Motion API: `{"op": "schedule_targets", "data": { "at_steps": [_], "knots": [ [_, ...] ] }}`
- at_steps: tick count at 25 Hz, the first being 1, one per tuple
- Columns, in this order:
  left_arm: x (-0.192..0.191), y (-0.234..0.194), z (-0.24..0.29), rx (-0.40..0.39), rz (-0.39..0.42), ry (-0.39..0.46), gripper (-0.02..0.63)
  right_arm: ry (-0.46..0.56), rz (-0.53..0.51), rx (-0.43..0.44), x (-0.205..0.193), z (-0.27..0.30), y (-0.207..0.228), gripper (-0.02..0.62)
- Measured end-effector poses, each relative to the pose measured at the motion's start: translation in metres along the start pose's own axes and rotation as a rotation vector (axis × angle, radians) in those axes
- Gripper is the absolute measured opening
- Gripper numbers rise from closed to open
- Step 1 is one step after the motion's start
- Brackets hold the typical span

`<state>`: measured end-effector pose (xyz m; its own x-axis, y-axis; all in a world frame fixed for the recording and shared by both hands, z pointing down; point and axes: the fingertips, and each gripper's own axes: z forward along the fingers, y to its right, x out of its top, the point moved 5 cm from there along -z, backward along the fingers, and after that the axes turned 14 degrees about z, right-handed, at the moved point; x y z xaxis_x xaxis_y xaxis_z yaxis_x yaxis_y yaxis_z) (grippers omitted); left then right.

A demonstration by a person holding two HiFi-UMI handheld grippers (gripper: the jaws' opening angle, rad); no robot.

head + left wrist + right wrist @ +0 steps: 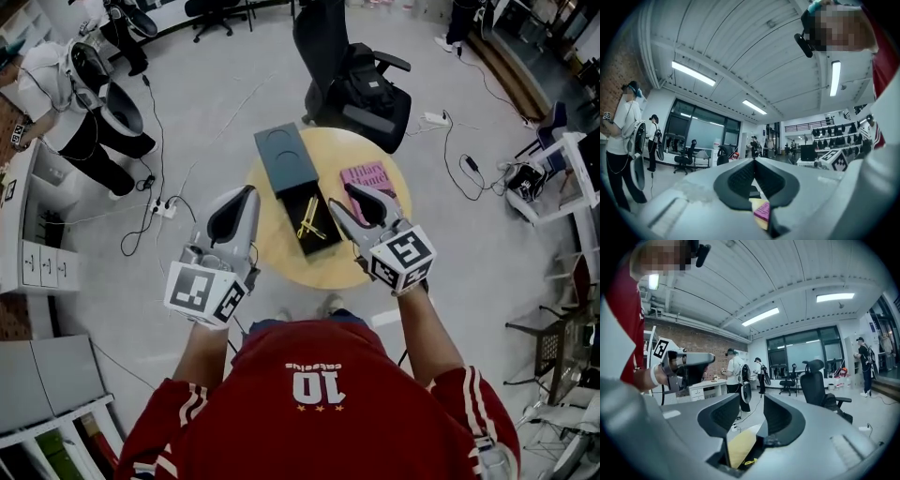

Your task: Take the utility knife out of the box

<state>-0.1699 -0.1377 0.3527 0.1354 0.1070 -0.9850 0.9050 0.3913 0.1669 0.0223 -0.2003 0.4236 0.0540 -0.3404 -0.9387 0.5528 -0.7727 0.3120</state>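
Note:
In the head view a dark box (317, 236) lies open on the round yellow table (281, 248), with the yellow utility knife (310, 225) lying inside it. The box lid (286, 157) rests at the far end. My left gripper (249, 191) hovers left of the box, jaws shut and empty; in the left gripper view its pads (743, 176) meet. My right gripper (345, 199) hovers just right of the box with jaws open and nothing between them. The right gripper view shows the table (739, 446) and a bit of the yellow knife (749, 462) below the gap.
A pink book (367, 176) lies on the table's right side, partly under my right gripper. A black office chair (356, 80) stands behind the table. Cables and a power strip (161, 208) run over the floor at left. People stand further back in the room.

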Motion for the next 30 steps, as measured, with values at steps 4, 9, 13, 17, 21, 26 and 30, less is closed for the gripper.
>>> {"op": "schedule_targets", "data": {
  "at_steps": [4, 9, 13, 17, 21, 26, 30],
  "knots": [
    [-0.006, 0.0, 0.0, 0.004, -0.005, -0.025, 0.003, -0.142, 0.026, 0.016, -0.049, 0.02, 0.022, 0.141],
    [-0.009, -0.001, -0.001, 0.012, -0.004, -0.035, 0.003, -0.364, 0.004, 0.038, -0.121, 0.046, 0.045, 0.141],
    [-0.013, -0.001, -0.008, 0.027, -0.005, -0.051, 0.003, -0.508, 0.013, 0.039, -0.178, 0.063, 0.061, 0.141],
    [-0.023, -0.005, -0.013, 0.041, -0.004, -0.078, 0.003, -0.606, 0.023, 0.018, -0.224, 0.077, 0.078, 0.136],
    [-0.028, -0.01, -0.012, 0.051, -0.03, -0.08, 0.003, -0.701, 0.014, -0.005, -0.255, 0.089, 0.09, 0.126],
    [-0.033, -0.012, -0.014, 0.051, -0.029, -0.095, 0.003, -0.817, -0.025, -0.03, -0.287, 0.104, 0.095, 0.124],
    [-0.04, -0.015, -0.02, 0.062, -0.038, -0.112, 0.003, -0.88, -0.055, -0.072, -0.302, 0.111, 0.101, 0.114]
  ]
}}
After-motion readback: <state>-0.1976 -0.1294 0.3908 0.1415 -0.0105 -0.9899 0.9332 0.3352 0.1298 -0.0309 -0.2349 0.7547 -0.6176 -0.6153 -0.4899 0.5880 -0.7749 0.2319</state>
